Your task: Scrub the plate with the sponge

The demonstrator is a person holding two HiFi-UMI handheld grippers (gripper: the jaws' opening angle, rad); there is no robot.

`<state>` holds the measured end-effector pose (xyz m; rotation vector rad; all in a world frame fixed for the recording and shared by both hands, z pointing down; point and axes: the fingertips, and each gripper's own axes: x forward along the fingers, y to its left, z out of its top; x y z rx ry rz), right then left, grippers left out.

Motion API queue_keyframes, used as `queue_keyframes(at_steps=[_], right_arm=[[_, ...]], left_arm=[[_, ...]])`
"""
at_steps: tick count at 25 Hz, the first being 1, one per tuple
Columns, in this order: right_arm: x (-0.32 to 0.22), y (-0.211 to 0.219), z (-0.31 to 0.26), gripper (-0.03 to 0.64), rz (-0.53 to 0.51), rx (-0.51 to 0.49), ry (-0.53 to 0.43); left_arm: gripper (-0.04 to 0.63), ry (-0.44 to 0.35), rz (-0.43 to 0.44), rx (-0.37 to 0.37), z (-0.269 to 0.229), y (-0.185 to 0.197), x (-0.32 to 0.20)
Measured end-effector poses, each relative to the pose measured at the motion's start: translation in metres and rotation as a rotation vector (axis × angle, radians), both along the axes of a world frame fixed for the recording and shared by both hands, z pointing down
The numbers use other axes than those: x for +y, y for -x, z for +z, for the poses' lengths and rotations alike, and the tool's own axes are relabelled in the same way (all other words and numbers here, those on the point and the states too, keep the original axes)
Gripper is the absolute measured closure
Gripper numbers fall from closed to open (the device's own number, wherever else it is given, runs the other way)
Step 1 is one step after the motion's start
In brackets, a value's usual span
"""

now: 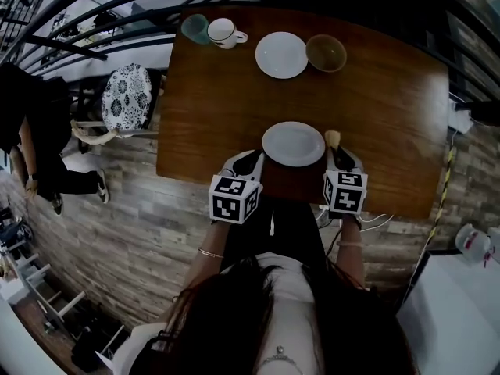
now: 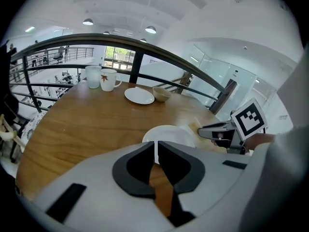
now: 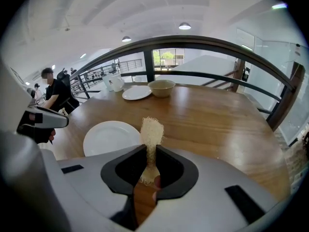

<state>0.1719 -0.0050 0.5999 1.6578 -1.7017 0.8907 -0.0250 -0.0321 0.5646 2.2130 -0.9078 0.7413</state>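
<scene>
A white plate (image 1: pixel 294 144) lies near the front edge of the brown wooden table (image 1: pixel 383 108). My left gripper (image 1: pixel 258 161) is at the plate's left rim; in the left gripper view its jaws (image 2: pixel 156 151) are shut with a thin strip of the plate (image 2: pixel 169 133) rim between them. My right gripper (image 1: pixel 336 156) is just right of the plate, shut on a beige fibrous sponge (image 1: pixel 333 138). In the right gripper view the sponge (image 3: pixel 151 131) sticks up from the gripper (image 3: pixel 150 153), right of the plate (image 3: pixel 108 137) and above the wood.
At the table's far side stand a second white plate (image 1: pixel 281 55), a tan bowl (image 1: pixel 326 52), a white mug (image 1: pixel 224 32) and a green cup (image 1: pixel 195 29). A patterned stool (image 1: pixel 126 97) and a person in black (image 1: pixel 31 131) are left of the table. A dark railing curves behind.
</scene>
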Motion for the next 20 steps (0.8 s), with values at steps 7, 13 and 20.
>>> queue_keyframes(at_steps=[7, 13, 20], right_arm=[[-0.019, 0.024, 0.003, 0.538, -0.091, 0.005, 0.011], [-0.03, 0.037, 0.009, 0.538, -0.139, 0.011, 0.029], [-0.04, 0.049, 0.012, 0.538, -0.185, 0.012, 0.049]], left_arm=[[0.537, 0.076, -0.024, -0.013, 0.019, 0.001, -0.001], [0.5, 0.145, -0.038, -0.027, 0.034, -0.001, -0.005], [0.469, 0.254, -0.025, -0.068, 0.063, -0.005, 0.003]])
